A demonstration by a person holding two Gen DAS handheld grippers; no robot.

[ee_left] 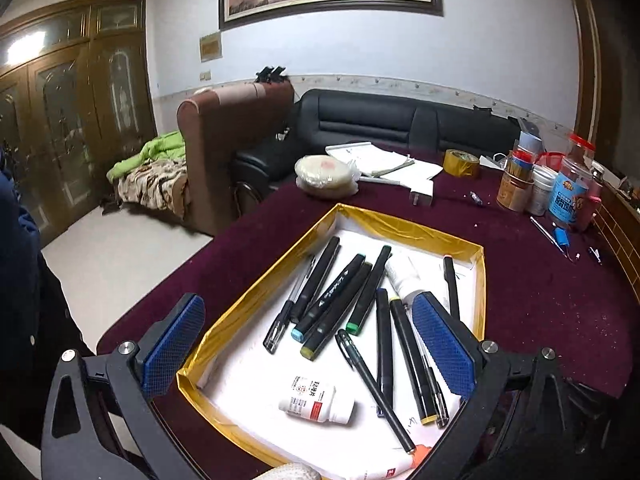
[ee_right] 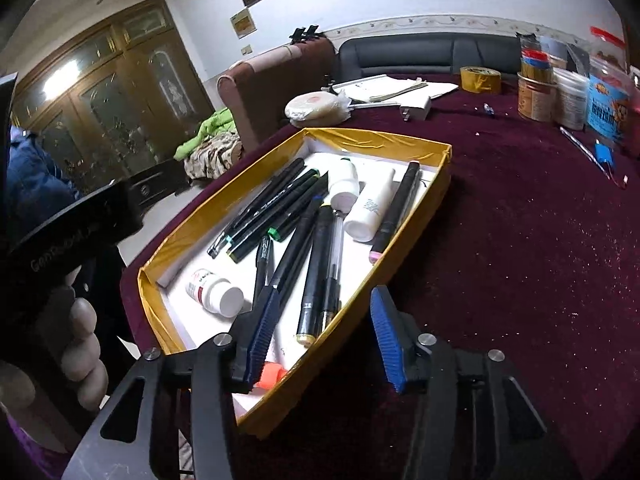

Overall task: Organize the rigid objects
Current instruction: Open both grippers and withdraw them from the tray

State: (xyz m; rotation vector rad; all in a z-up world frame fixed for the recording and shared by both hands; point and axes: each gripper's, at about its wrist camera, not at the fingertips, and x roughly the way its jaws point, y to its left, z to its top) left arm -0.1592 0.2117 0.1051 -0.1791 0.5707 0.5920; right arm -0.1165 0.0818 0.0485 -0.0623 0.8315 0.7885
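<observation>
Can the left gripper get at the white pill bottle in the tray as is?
Probably yes: the left gripper is open and empty, the white pill bottle lies uncovered on the tray floor, pens beside it, not over it.

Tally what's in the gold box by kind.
Pens and markers: 10
White bottles: 3
Orange-capped item, mostly hidden: 1
Total in the gold box: 14
</observation>
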